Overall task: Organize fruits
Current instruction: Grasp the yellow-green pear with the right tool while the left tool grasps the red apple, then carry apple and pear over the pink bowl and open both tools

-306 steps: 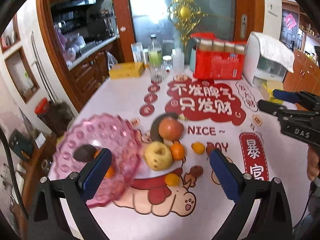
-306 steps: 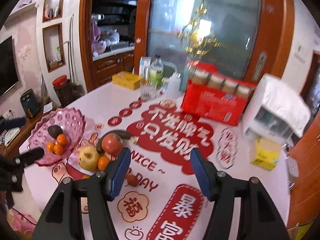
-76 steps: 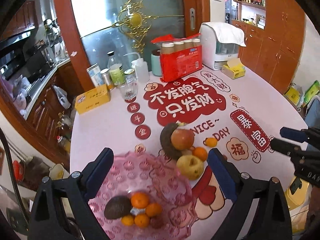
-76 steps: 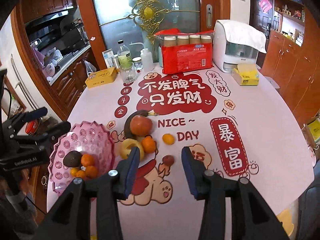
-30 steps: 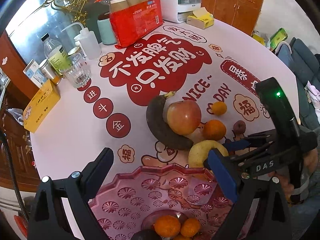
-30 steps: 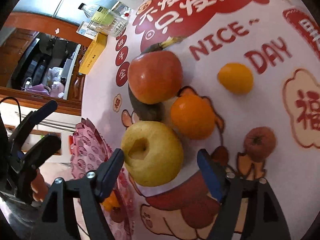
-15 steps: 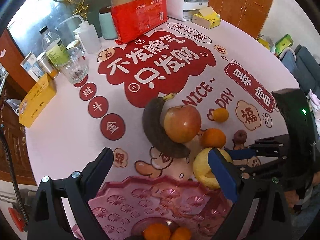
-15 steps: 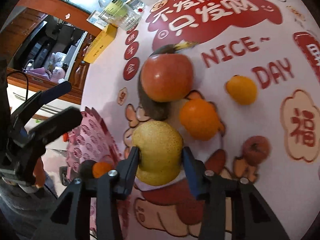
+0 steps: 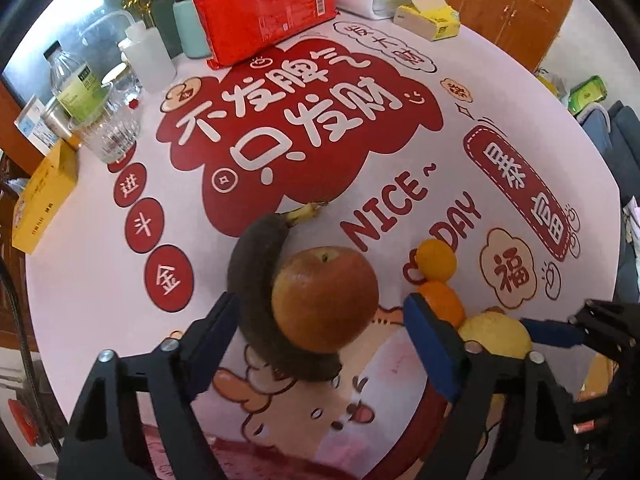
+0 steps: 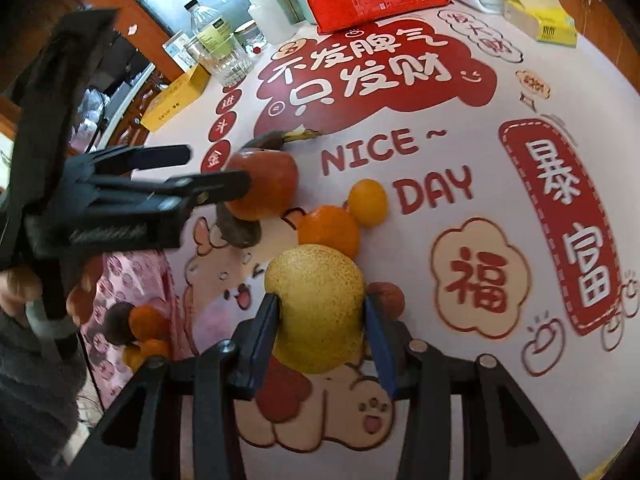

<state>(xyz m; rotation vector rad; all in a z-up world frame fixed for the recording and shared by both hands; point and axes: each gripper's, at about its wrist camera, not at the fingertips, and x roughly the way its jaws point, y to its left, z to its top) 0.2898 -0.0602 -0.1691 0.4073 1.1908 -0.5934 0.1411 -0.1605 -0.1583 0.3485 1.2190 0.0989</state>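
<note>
I have the right gripper [image 10: 320,322] clamped on the yellow pear [image 10: 318,306], both blue pads pressed against its sides, above the printed tablecloth [image 10: 460,92]. My left gripper [image 9: 316,336] points down over the red apple [image 9: 325,298] and the blackened banana [image 9: 256,292] that lies against it; its jaws are closing with both fruits between them, the pads not yet touching. Two small oranges [image 10: 330,230] sit just beyond the pear, and the pink fruit bowl [image 10: 120,276] is at the left edge
</note>
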